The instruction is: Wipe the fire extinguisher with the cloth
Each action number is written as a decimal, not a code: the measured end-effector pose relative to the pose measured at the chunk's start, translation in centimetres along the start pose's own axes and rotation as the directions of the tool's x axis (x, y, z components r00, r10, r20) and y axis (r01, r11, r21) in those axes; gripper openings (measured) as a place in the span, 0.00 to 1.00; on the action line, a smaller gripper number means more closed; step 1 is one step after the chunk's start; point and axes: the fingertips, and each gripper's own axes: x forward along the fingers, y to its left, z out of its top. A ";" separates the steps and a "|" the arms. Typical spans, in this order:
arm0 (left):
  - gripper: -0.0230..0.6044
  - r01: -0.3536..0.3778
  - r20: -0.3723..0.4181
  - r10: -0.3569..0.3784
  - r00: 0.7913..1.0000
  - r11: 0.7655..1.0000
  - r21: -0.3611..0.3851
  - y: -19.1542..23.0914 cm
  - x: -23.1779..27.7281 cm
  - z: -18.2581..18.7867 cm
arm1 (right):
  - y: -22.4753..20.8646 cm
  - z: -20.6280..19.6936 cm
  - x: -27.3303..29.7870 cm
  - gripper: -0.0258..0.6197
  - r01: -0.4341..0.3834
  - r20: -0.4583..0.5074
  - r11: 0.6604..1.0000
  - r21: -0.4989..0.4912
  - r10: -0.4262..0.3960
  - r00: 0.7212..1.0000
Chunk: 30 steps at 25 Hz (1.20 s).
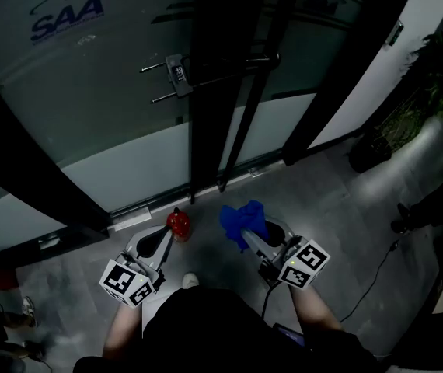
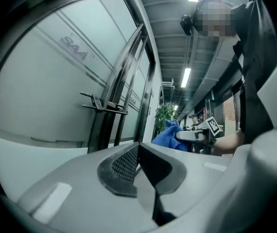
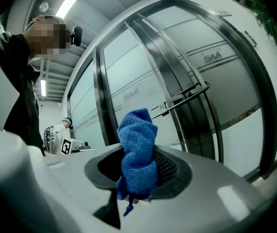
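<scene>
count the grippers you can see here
2. The left gripper sits lower left in the head view, jaws together and empty, near the red fire extinguisher. The right gripper is right of it, shut on the blue cloth. No others show.

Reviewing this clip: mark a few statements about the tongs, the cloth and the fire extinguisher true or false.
1. The right tongs hold a blue cloth. True.
2. The left tongs grip the fire extinguisher. False: they are shut with nothing between them.
3. The fire extinguisher is red and stands on the floor before a glass door. True.
4. The cloth is draped over the fire extinguisher. False: it hangs in the right tongs, apart from it.
</scene>
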 end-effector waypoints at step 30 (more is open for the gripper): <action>0.05 -0.595 -0.009 0.595 0.804 0.803 -0.042 4.1 12.1 -5.7 | -15.1 -6.8 14.2 0.25 -0.596 -0.381 0.799 0.080 0.577 0.723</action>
